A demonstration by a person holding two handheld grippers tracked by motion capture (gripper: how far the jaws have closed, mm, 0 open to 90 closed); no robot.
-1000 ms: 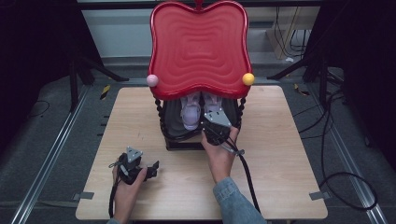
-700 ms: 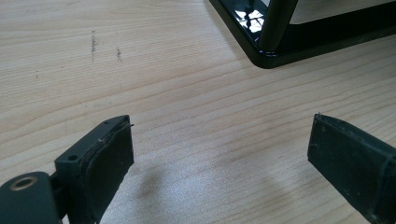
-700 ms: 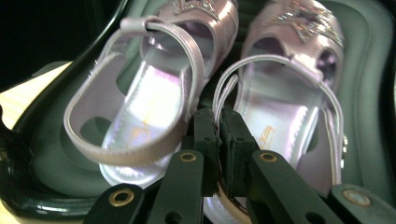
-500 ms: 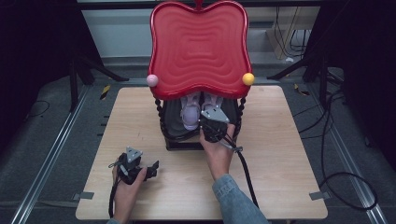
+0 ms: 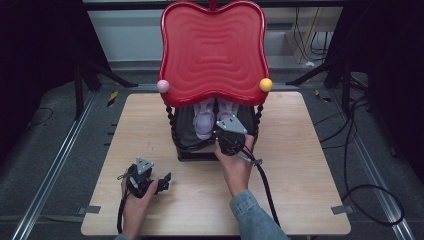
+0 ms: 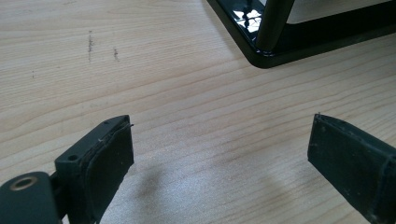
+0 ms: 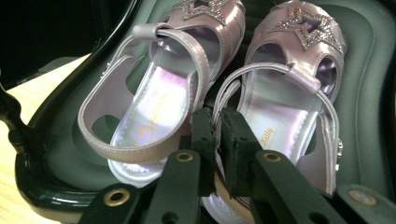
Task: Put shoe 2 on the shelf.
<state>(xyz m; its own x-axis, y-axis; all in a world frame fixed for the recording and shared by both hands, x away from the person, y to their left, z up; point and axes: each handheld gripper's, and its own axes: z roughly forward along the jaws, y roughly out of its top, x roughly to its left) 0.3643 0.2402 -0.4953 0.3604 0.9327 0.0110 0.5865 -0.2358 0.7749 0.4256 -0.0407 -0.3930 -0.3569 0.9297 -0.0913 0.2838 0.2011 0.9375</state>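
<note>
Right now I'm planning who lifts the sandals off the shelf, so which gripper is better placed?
Right. The right gripper is shut on the heel strap of the right-hand sandal. The left gripper sits open over the bare table.

Two lilac sandals point(image 7: 154, 107) lie side by side in the dark lower tray point(image 7: 60, 154) of a red-topped stand point(image 5: 212, 50), toes pointing far, heels near. Each is glossy, with a glittery star on the toe and a heel strap. The right sandal point(image 7: 285, 107) has its heel strap pinched at the inner side.
</note>
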